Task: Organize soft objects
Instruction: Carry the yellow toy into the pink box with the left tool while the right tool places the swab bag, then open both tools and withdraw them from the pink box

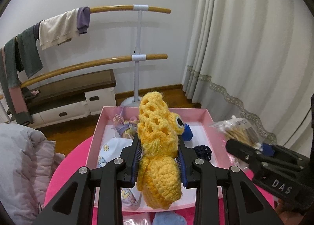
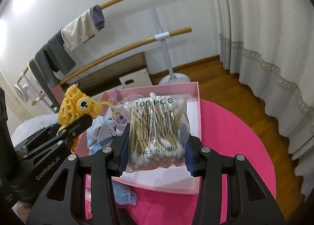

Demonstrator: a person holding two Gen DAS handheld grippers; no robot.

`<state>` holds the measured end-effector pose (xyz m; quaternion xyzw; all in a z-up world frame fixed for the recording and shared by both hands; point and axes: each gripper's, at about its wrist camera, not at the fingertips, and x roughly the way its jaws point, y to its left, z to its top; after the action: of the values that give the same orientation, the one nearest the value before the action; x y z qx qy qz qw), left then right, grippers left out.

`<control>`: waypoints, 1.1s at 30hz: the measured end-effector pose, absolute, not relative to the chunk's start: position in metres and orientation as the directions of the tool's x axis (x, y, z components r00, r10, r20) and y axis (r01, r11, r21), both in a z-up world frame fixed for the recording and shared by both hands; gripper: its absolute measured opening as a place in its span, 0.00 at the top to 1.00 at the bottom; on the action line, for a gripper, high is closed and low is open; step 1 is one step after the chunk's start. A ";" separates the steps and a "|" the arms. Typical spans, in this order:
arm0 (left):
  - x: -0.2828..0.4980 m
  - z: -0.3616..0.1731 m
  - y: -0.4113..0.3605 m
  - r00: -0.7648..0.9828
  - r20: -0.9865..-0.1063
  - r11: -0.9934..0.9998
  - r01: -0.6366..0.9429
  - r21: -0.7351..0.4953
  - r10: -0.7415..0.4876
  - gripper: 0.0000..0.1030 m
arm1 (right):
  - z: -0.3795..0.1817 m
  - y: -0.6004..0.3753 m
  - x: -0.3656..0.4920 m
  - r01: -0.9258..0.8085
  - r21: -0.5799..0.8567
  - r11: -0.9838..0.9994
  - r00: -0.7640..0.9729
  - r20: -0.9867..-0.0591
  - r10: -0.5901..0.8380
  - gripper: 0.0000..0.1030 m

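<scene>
We have the yellow crochet toy [image 1: 157,158] pinched at its plump middle in the left gripper [image 1: 160,163], jaws closed partway onto the yarn, held above the pink box [image 1: 94,136]; it is light, squashy and grippy, so a mid-body hold suits it. Our right gripper [image 2: 156,158] clamps the bag of cotton swabs [image 2: 157,126] by its lower sides, also above the box; its slick film may slip, we judge. A blue cloth [image 2: 125,195] lies on the pink table [image 2: 235,146]

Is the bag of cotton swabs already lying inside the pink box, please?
No, the right gripper holds the bag of cotton swabs above the pink box.
</scene>
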<state>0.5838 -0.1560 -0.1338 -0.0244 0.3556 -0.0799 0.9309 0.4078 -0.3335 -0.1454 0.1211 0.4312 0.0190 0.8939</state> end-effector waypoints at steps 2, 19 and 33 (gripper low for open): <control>0.596 -0.139 -0.156 0.730 -0.662 0.986 0.132 -0.102 -0.166 0.71 | -0.150 -0.333 0.411 0.072 0.234 0.970 0.619 -0.773 0.140 0.58; 0.649 -0.171 -0.157 0.695 -0.704 0.989 0.123 -0.080 -0.144 0.40 | -0.188 -0.345 0.436 0.124 0.254 0.959 0.544 -0.826 0.148 0.41; 0.548 -0.127 -0.124 0.823 -0.565 0.998 0.050 -0.034 -0.061 0.00 | -0.134 -0.332 0.382 0.154 0.234 0.960 0.661 -0.747 0.075 0.00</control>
<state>0.5480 -0.1244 -0.1267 -0.0089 0.2960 -0.0290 0.9547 0.3823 -0.3319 -0.1337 0.1398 0.4113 -0.0219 0.9004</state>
